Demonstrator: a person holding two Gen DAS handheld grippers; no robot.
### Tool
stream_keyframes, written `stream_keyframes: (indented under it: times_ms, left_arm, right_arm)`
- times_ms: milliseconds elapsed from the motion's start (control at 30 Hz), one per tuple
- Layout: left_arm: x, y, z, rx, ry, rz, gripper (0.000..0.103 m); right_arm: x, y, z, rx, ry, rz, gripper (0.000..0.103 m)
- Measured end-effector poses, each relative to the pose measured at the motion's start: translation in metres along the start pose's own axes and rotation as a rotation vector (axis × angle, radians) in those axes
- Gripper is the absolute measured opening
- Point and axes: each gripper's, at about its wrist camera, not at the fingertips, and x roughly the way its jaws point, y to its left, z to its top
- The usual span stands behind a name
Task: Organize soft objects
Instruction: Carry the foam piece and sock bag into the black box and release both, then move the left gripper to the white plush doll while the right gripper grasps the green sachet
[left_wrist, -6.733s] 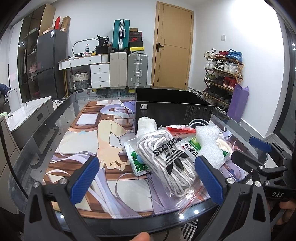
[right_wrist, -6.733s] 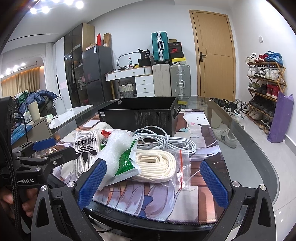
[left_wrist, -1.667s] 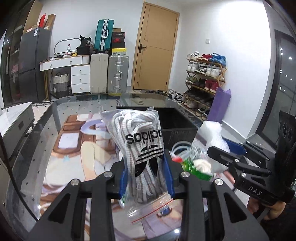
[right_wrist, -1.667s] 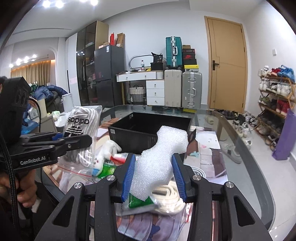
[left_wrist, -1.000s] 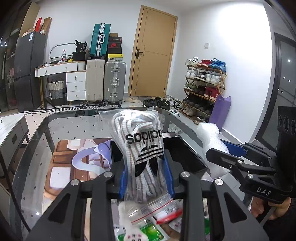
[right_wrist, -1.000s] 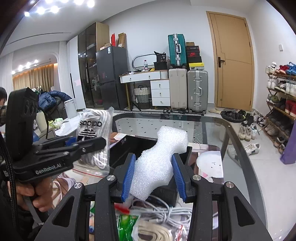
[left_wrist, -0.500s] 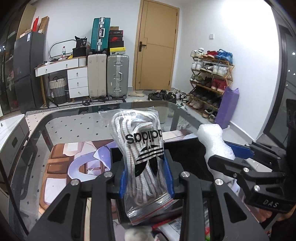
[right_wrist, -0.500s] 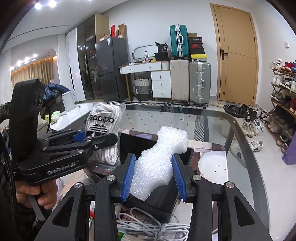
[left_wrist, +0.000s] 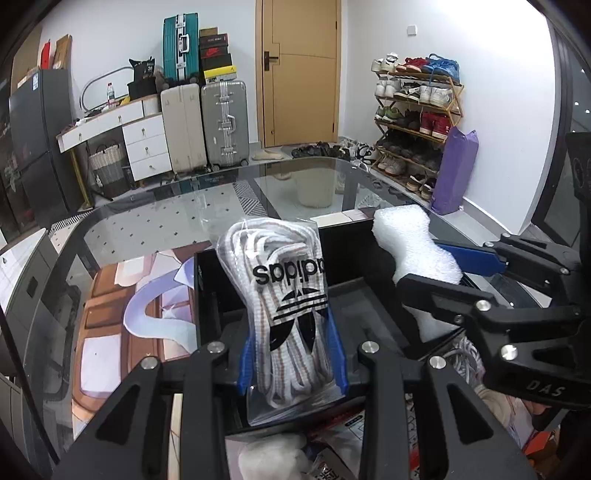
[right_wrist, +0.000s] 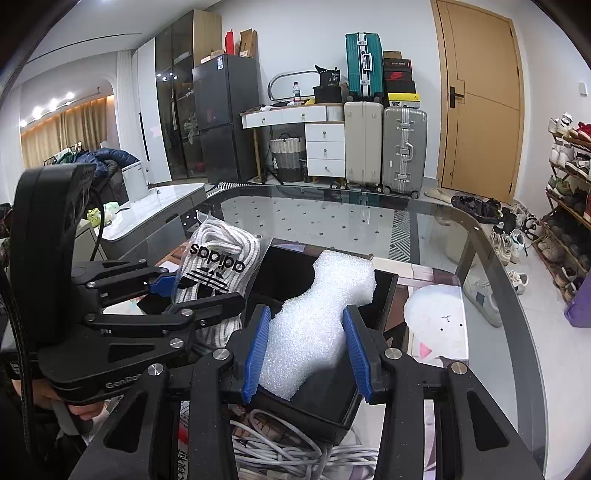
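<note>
My left gripper (left_wrist: 291, 354) is shut on a clear adidas bag of white laces (left_wrist: 284, 295) and holds it upright over the open black box (left_wrist: 207, 291). It also shows in the right wrist view (right_wrist: 218, 269). My right gripper (right_wrist: 306, 350) is shut on a white foam piece (right_wrist: 317, 321), held over the same black box (right_wrist: 384, 291). The foam piece (left_wrist: 410, 247) and the right gripper show at the right of the left wrist view.
The box stands on a glass table (right_wrist: 332, 218) with a printed mat (left_wrist: 107, 328). White cables (right_wrist: 291, 454) and other packets (left_wrist: 340, 446) lie on the near side of the box. Suitcases (right_wrist: 384, 147) and a shoe rack (left_wrist: 417, 122) stand beyond the table.
Both grippers have moved forward and lower with their loads, so the box now lies directly beneath them. Earlier, both grippers were open and the bag and foam lay on the table.
</note>
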Motion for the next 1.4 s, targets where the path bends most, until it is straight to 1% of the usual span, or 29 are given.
stream_keyframes:
  times_ms: [167,233,300,333,367,400,433,467,500,533,567,600,633,700,800,900,933,1167,1300,1400]
  left_arm:
    - [-0.003,0.000,-0.001,-0.008,0.005,-0.002,0.033]
    - [-0.003,0.000,-0.001,-0.007,0.008,-0.008,0.035]
    - [-0.004,0.001,-0.002,-0.007,0.010,-0.017,0.036]
    - [-0.006,0.001,-0.003,-0.007,0.010,-0.018,0.040]
    - [-0.007,0.001,-0.002,-0.008,0.007,-0.021,0.051]
    - [-0.011,0.001,-0.002,-0.007,0.000,-0.029,0.056]
    - [-0.015,0.001,-0.001,-0.006,-0.010,-0.034,0.059]
    - [-0.021,0.000,-0.002,-0.002,-0.028,-0.045,0.061]
    - [-0.026,-0.001,-0.002,0.002,-0.031,-0.048,0.065]
    - [-0.029,-0.002,-0.001,0.003,-0.031,-0.045,0.080]
    - [-0.036,-0.003,-0.002,-0.007,-0.047,-0.018,0.093]
    - [-0.042,-0.002,-0.002,-0.025,-0.066,-0.003,0.099]
    - [-0.046,-0.001,-0.002,-0.040,-0.080,-0.005,0.103]
    - [-0.056,0.001,-0.002,-0.074,-0.099,-0.024,0.103]
    - [-0.069,-0.003,-0.004,-0.061,-0.116,0.015,0.103]
    - [-0.076,-0.007,-0.007,-0.057,-0.120,0.030,0.103]
    - [-0.079,-0.008,-0.009,-0.057,-0.116,0.042,0.103]
    - [-0.087,-0.011,-0.023,-0.055,-0.095,0.058,0.103]
    - [-0.089,-0.007,-0.035,-0.072,-0.081,0.057,0.103]
    - [-0.089,-0.001,-0.046,-0.092,-0.064,0.061,0.103]
  right_arm:
    - [0.007,-0.002,-0.003,0.002,0.021,0.008,0.041]
    - [0.007,-0.001,-0.004,-0.003,0.016,0.005,0.044]
    - [0.003,0.000,-0.004,-0.003,-0.005,-0.009,0.052]
    - [0.001,0.000,-0.004,-0.006,-0.016,-0.014,0.053]
    - [-0.002,0.000,-0.004,-0.010,-0.014,-0.011,0.058]
    - [-0.004,0.000,-0.004,-0.012,-0.015,-0.014,0.062]
    - [-0.008,0.002,-0.005,-0.014,-0.017,-0.026,0.065]
    - [-0.013,0.003,-0.005,-0.019,-0.020,-0.041,0.072]
    - [-0.018,0.003,-0.006,-0.019,-0.026,-0.049,0.083]
    - [-0.024,0.002,-0.006,-0.011,-0.032,-0.050,0.089]
    - [-0.030,0.001,-0.007,-0.001,-0.037,-0.048,0.096]
    - [-0.037,0.000,-0.007,0.012,-0.048,-0.050,0.099]
    - [-0.046,-0.002,-0.009,0.034,-0.063,-0.055,0.101]
    - [-0.061,-0.004,-0.013,0.068,-0.088,-0.059,0.102]
    - [-0.077,-0.004,-0.016,0.097,-0.088,-0.059,0.102]
    - [-0.089,0.002,-0.023,0.089,-0.094,-0.061,0.102]
    - [-0.091,0.003,-0.025,0.087,-0.089,-0.062,0.102]
    - [-0.097,0.018,-0.051,0.070,-0.051,-0.055,0.102]
    - [-0.094,0.022,-0.057,0.056,-0.023,-0.049,0.102]
    - [-0.094,0.022,-0.061,0.050,-0.021,-0.054,0.102]
